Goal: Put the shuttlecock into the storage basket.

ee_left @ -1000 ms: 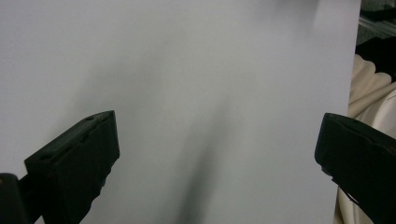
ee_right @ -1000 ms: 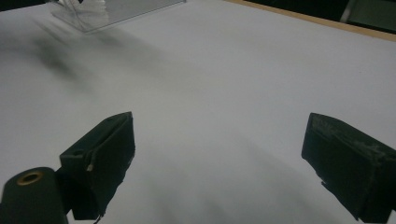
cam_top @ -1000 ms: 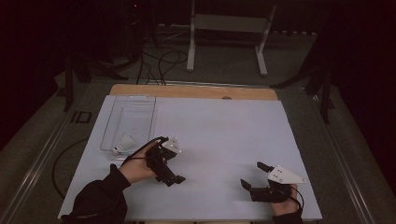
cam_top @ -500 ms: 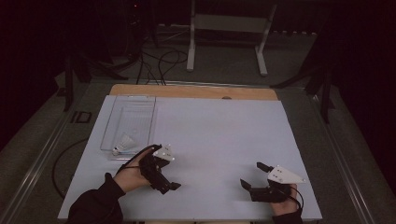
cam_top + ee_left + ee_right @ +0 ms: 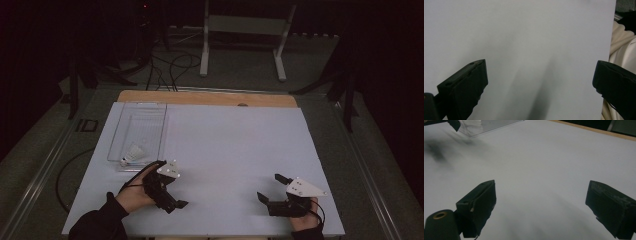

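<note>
Clear tray (image 5: 150, 112) holds an indistinct white object (image 5: 134, 152); both grippers, left (image 5: 172, 197) and right (image 5: 270, 189), gape wide, empty.

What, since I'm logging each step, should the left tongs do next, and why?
Probably turn the left tongs toward the shuttlecock in the clear tray: they are open, empty, nearest it, yet point away from it.

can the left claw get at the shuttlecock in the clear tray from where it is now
Probably yes. The left claw is open and empty beside the tray's near end, where the shuttlecock lies uncovered; only the low wall stands between, so it would reach in from above.
</note>
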Demonstrator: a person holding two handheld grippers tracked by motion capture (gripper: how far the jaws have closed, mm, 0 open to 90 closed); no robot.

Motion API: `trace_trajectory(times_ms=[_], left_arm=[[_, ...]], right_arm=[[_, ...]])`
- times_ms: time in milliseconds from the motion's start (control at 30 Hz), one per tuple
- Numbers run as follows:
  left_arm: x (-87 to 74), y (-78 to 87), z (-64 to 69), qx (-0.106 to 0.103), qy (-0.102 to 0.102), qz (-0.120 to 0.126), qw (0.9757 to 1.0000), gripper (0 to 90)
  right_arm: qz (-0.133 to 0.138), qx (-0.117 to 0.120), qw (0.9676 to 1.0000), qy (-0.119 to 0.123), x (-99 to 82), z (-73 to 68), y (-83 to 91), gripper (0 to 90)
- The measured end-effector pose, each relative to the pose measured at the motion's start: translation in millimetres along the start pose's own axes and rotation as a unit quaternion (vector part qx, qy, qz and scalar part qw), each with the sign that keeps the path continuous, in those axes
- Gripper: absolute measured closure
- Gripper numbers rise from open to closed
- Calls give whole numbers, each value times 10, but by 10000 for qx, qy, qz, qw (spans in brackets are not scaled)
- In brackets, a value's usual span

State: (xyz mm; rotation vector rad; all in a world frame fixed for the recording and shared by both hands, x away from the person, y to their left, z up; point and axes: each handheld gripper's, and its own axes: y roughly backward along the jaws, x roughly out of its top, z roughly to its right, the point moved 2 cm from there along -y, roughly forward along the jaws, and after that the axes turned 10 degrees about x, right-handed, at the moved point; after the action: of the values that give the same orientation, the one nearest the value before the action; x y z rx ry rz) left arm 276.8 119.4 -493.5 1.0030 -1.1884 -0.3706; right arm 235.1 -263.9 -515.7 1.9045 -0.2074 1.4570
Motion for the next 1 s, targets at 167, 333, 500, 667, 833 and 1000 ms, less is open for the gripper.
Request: trace_trajectory(times_ms=[167, 333, 500, 667, 833, 1000], left_arm=[[-87, 13, 2, -13, 100, 23, 9999, 6], [-164, 23, -14, -50, 199, 48, 9998, 6], [-259, 54, -24, 2, 280, 97, 9996, 6], [-334, 79, -39, 12, 351, 113, 9993, 6], [-407, 98, -36, 103, 380, 71, 9992, 6], [-480, 122, -42, 217, 545, 105, 9982, 7]], right_arm=[[12, -13, 10000, -8, 1, 5, 8, 97], [-6, -16, 10000, 5, 1, 1, 3, 97], [-11, -14, 10000, -2, 1, 2, 2, 97], [-15, -10, 10000, 13, 1, 1, -2, 97], [-23, -11, 10000, 15, -1, 3, -5, 97], [-27, -21, 10000, 15, -1, 3, -5, 97]])
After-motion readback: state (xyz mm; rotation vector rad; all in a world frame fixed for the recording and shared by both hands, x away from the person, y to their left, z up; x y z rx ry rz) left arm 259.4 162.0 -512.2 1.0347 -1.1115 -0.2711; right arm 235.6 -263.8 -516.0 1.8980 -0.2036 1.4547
